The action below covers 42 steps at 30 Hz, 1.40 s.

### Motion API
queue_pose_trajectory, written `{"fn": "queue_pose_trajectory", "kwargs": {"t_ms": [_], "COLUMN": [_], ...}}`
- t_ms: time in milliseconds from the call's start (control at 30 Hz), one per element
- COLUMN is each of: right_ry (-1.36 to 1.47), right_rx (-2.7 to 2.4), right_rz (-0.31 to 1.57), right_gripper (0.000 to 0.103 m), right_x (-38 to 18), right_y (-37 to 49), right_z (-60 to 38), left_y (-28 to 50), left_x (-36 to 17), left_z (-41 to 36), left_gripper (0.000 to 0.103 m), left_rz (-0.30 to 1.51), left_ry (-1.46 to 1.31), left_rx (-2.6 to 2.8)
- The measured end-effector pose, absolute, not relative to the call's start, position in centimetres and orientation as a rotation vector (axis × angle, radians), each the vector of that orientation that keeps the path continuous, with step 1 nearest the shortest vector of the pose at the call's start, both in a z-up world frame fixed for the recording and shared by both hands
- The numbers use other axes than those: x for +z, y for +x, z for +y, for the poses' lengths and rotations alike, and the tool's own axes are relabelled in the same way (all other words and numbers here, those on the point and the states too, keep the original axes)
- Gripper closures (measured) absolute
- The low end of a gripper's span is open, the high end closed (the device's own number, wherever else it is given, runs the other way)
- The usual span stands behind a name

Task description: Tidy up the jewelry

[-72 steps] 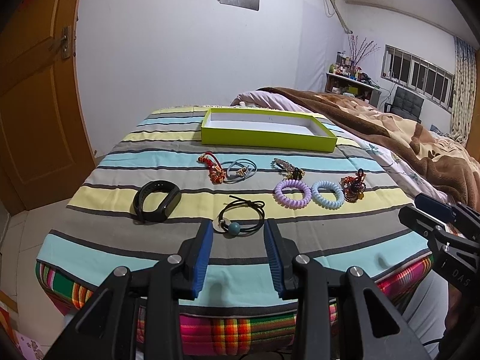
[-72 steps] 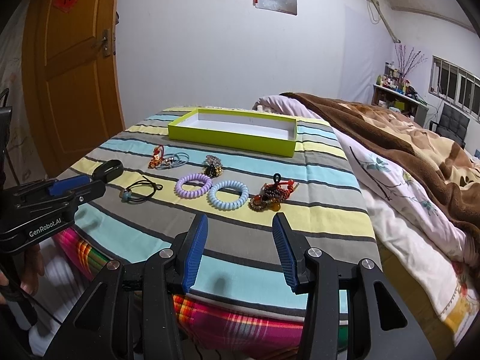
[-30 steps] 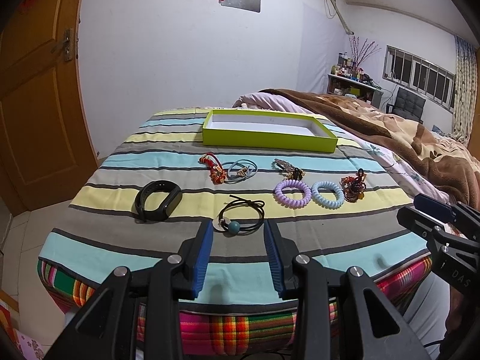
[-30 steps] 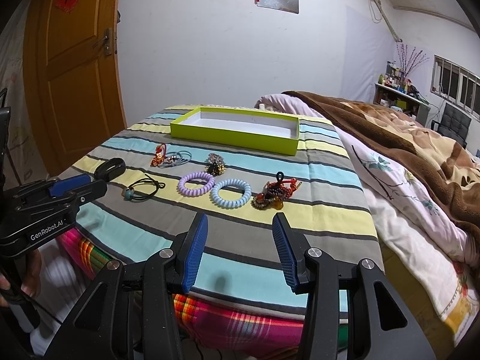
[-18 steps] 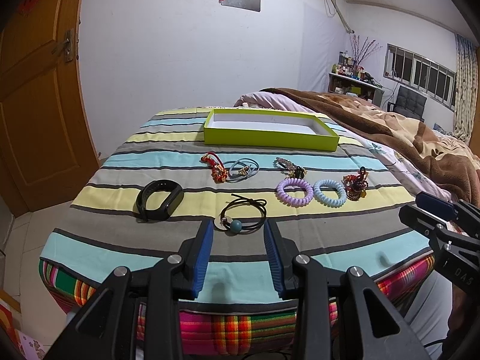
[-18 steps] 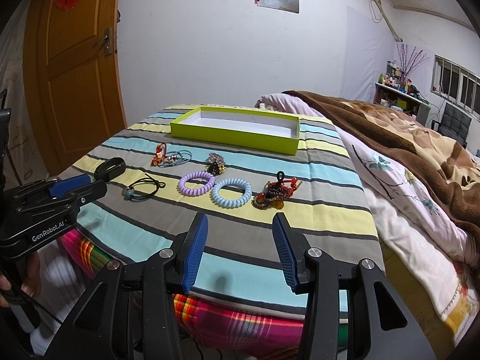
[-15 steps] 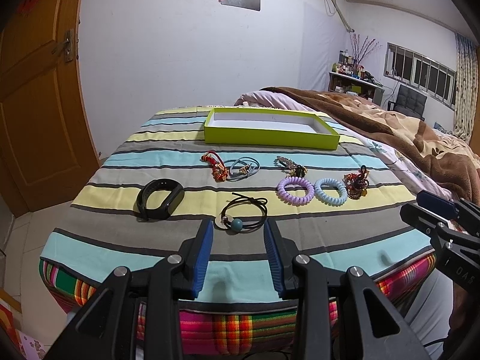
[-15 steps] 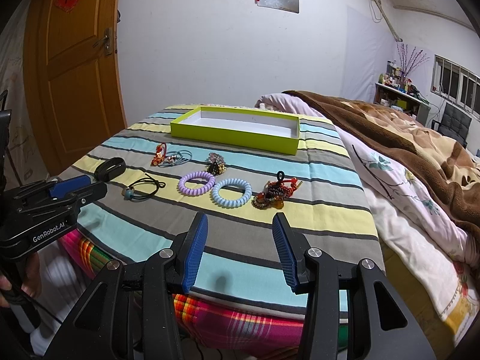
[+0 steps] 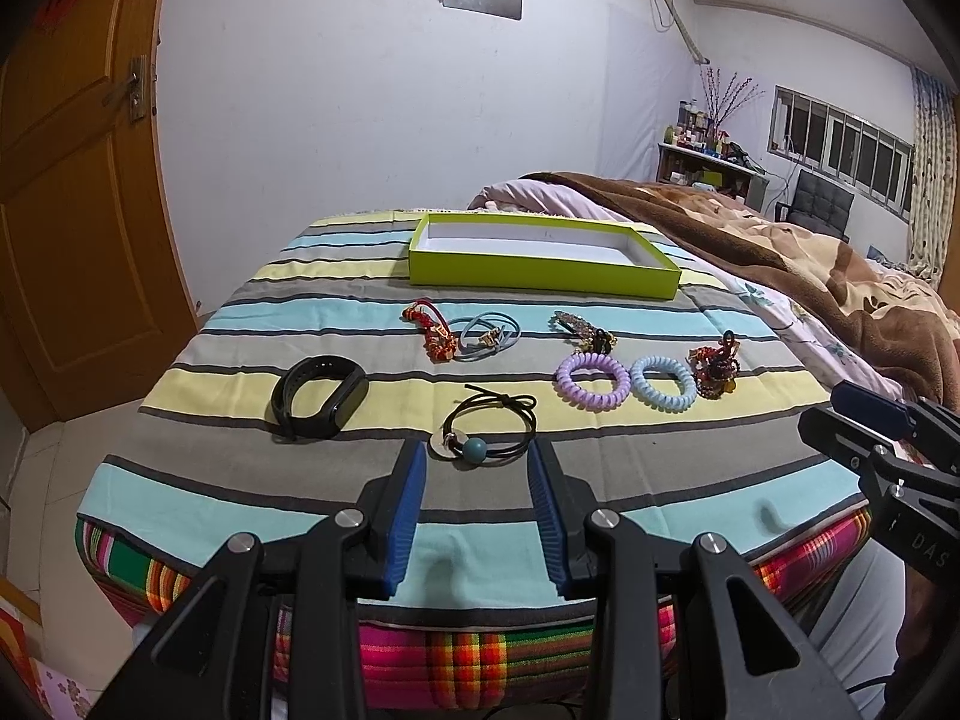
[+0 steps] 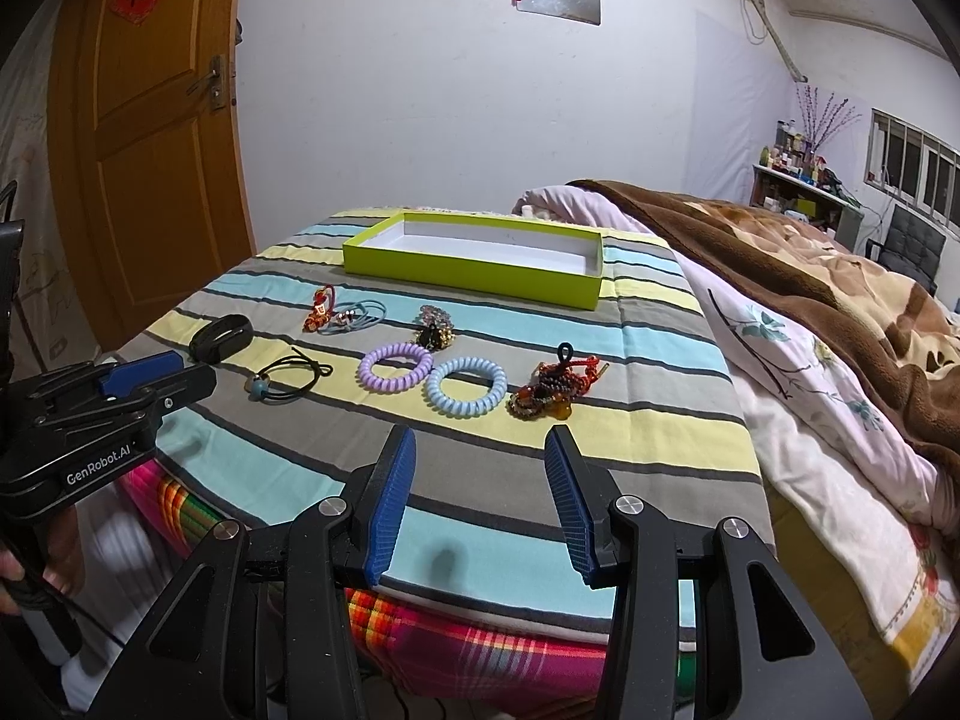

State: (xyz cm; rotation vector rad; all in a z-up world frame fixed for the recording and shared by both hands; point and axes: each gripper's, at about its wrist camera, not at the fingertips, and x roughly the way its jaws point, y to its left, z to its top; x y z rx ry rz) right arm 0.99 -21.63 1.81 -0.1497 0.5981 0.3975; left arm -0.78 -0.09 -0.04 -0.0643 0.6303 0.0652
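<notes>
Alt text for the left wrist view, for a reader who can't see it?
The open left gripper hovers just short of a black hair tie with a teal bead on a striped bedspread. Beyond lie a black wristband, two coil hair ties, beaded pieces and an empty green box.

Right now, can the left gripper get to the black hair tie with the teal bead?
Probably yes. The left gripper is open, the black hair tie with the teal bead lies just ahead, and nothing stands between.

A brown panelled wooden door [image 10: 150,138] fills the upper left; plain white walls [image 9: 336,90] span the centre; a barred window [image 9: 840,138] sits at right.
</notes>
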Motion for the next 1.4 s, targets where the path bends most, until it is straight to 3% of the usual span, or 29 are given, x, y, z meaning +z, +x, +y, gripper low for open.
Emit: {"fn": "queue_pose_trajectory", "kwargs": {"t_ms": [433,1233,1400], "right_ry": [-0.144,0.014,0.063], "right_rx": [0.396,0.316,0.328], "right_rz": [0.61,0.808,0.898], "right_gripper": [0.057,0.057,0.057], "right_x": [1.6,-1.6,-2.8], "right_y": [1.6,12.9,14.9], "right_z": [-21.4,-23.1,-23.2], "left_y": [-0.3,6.7,6.8], "left_x": [-0.4,-3.6,-3.7], "left_z": [0.3,1.0,0.4], "left_gripper": [0.066,0.066,0.076], "left_rz": [0.64,0.798,0.793], "left_ry": [-0.071,-0.028,0.009], "left_rx": [0.075,0.083,0.085]}}
